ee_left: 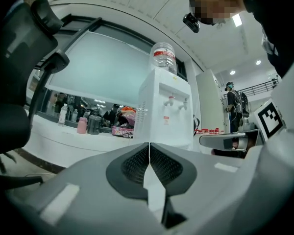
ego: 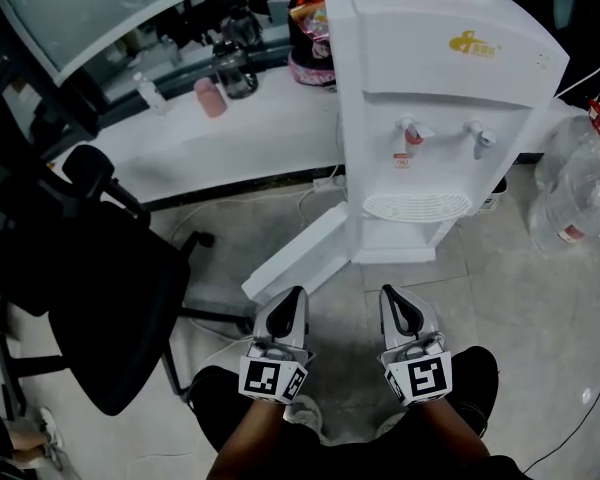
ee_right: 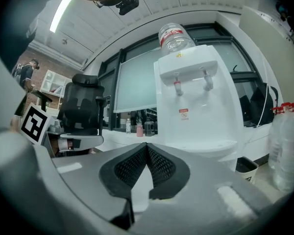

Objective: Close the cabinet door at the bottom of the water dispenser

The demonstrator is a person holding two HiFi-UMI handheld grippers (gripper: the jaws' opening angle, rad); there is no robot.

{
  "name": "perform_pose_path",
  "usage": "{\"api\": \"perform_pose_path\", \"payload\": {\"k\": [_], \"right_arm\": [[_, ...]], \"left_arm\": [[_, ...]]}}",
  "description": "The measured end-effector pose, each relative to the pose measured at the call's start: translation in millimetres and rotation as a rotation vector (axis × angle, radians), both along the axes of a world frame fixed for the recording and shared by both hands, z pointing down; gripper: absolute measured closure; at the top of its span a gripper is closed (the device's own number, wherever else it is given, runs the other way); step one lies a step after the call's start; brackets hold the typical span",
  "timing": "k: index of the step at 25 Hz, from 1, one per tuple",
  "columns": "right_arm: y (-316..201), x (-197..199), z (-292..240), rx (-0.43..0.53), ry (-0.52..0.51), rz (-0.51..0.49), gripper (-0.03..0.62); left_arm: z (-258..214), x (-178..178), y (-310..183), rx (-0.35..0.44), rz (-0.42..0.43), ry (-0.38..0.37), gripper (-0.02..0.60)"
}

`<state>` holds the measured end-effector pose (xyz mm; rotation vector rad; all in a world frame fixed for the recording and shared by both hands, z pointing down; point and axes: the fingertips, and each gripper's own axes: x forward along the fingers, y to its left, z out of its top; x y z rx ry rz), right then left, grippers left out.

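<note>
The cabinet door [ego: 298, 253] stands swung open at the foot of the water dispenser [ego: 430, 88]. It angles out to about 8 o'clock from the base, and its free edge is low on the tiled floor [ego: 500, 298]. In the head view, that edge lies at 12 o'clock from the left gripper [ego: 294, 292], just ahead of its tips and apart from them. It lies at about 10 o'clock from the right gripper [ego: 389, 291]. Both grippers are clenched with pads together and nothing between them, and they point level at the dispenser.

A strip of bare floor lies between the right gripper and the dispenser's base at 12 o'clock. An office chair [ego: 100, 298] crowds the left gripper at 9 o'clock, with one leg of its base reaching toward the door's outer corner. A white counter [ego: 230, 148] runs behind the chair at 11 o'clock.

Two big clear water jugs [ego: 575, 183] stand at 2 o'clock, and whether they hold water is hard to judge. The counter carries a pink cup [ego: 210, 98], a dark jug [ego: 232, 68] and a small clear bottle [ego: 152, 93]. An upturned bottle [ee_right: 175, 37] sits on top of the dispenser. The door hides the cabinet's inside.
</note>
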<state>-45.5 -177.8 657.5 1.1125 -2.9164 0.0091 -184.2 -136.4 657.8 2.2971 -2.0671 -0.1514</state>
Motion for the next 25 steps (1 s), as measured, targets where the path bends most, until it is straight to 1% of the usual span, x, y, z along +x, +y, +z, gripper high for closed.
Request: {"api": "perform_pose_path", "payload": {"k": [2,5,7,11,14,17,20,21,23,25], "right_arm": [[4.4,-8.2,9.4,-0.028,0.019,-0.043,0.591],[11.5,-20.1,16.6,-0.042,0.041,-0.095,0.591],[14.6,-28.1,19.5,-0.053,0.038,-0.114,0.591],[18.5,-45.6,25.1,-0.052,0.037,-0.149,0.591],[22.9,-57.6,34.6,-0.071,0.027,-0.174,0.589],[28.6,-69.9,39.1,-0.082,0.024,-0.207,0.589],[32.2,-79.8,38.7,-0.075,0.025,-0.225,0.589],[32.6,-81.0,38.5,-0.074,0.025,-0.225,0.589],[32.6,-80.5,38.3,-0.073,0.029,-0.218,0.589],[33.4,-78.9,38.7,-0.074,0.031,-0.215,0.589]], "left_arm": [[6.4,-9.1,4.4,-0.013,-0.028,0.000,0.552],[14.7,-19.9,13.6,-0.033,-0.052,0.008,0.543],[18.8,-28.8,20.4,-0.037,-0.069,0.016,0.529],[30.0,-51.3,32.9,-0.035,-0.134,0.019,0.498],[38.6,-65.4,42.0,-0.048,-0.192,0.014,0.429],[50.9,-79.0,50.0,-0.077,-0.240,0.011,0.331],[70.3,-91.5,50.3,-0.135,-0.247,-0.009,0.233],[76.7,-95.1,48.3,-0.154,-0.242,-0.022,0.215],[89.2,-101.1,41.8,-0.188,-0.229,-0.043,0.198],[98.8,-105.1,34.6,-0.215,-0.209,-0.045,0.189]]}}
